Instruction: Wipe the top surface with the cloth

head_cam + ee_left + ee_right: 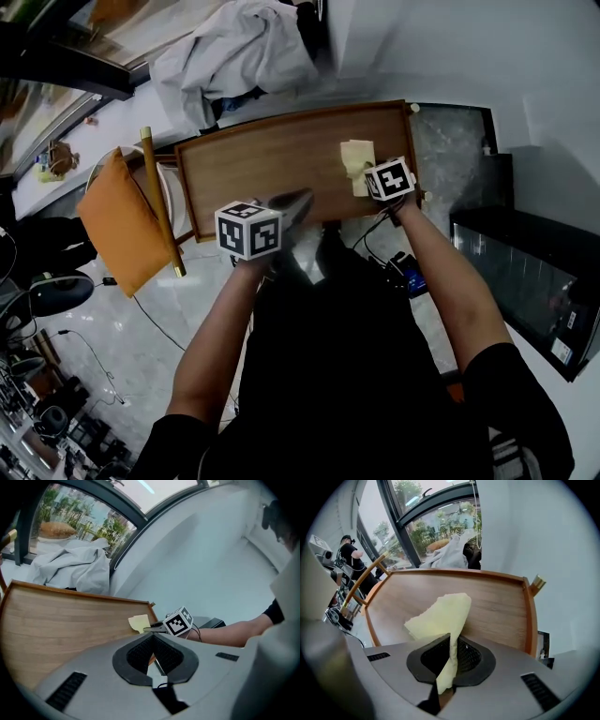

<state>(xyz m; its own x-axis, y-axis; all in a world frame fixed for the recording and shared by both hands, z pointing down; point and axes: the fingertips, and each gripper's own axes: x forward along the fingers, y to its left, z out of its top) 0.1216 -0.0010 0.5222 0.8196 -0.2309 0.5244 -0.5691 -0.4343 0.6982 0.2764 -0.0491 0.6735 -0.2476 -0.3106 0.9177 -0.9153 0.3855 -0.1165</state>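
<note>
Firstly, at the far left an orange cushion (pixel 117 220) lies on a chair (pixel 161 208) that stands just beside the counter (pixel 262 159). The left tool (pixel 302 199) is over the near edge of the counter, about at its middle. In the left gripper view its 2 jaws are pressed together at the tips, with nothing between them. The counter has a wooden top with a raised rim on all sides. Behind it, a pale grey sheet (pixel 234 52) is piled up against the window.

More to the right, the yellow cloth (pixel 356 164) is over the right part of the top, near the right rim. The right tool (pixel 364 180) is pinching 1 end of it. In the right gripper view the cloth (pixel 440 616) goes up from the closed jaws and spreads forward above the wood. Whether its free end touches the top, I cannot tell. At the far right a black cabinet (pixel 534 272) stands apart from the counter.
</note>
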